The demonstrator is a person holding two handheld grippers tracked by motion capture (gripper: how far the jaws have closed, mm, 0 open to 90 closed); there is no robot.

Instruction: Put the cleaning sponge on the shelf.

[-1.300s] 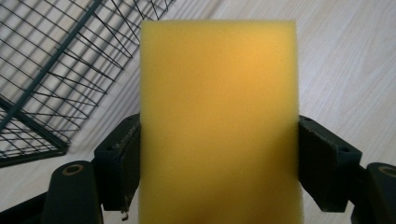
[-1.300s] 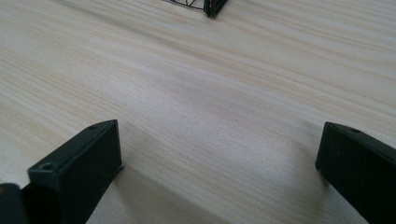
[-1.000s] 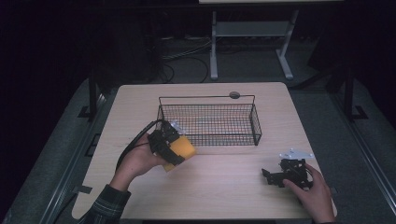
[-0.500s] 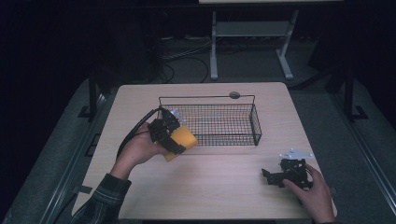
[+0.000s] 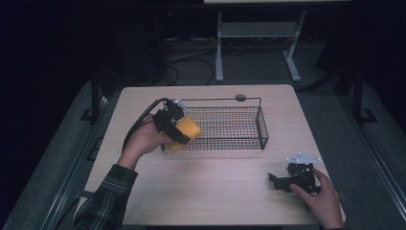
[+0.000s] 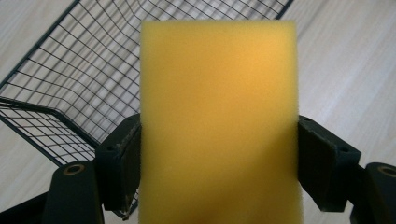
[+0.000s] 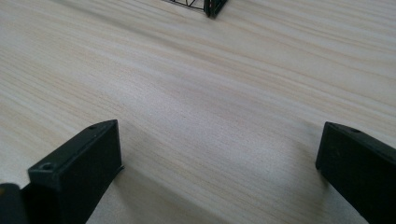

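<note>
Left gripper [image 5: 184, 134] is clamped on a yellow rectangular foam sponge [image 5: 186, 132]. In the left gripper view the sponge [image 6: 218, 121] sits between both black jaws, pads pressed against its two long sides, block sticking well out past the jaw tips. The person's left hand [image 5: 143, 140] holds the gripper raised at the left end of the black wire-mesh basket [image 5: 249, 120], sponge overlapping the basket's near-left corner in the high view. Can't tell from that view whether the sponge is over the rim or just outside it. In the left gripper view, the basket mesh [image 6: 70, 79] lies behind and to the left of the sponge, bare tabletop on the right. Black cable loops off the back of the left gripper toward the table's left edge.

Right gripper [image 5: 280, 181] sits low at the near-right of the light wooden table [image 5: 210, 191], held by the right hand [image 5: 323, 199], grey three-cornered plate on top. Jaws are spread wide with nothing between them; the right gripper view has bare wood grain [image 7: 219, 107] in the gap and a basket corner [image 7: 210, 7] at the top edge. It's well apart from the basket and the sponge.

Small dark round disc [image 5: 240, 97] on the table just behind the basket's far rim. Plaid sleeve [image 5: 107, 201] on the left forearm.
</note>
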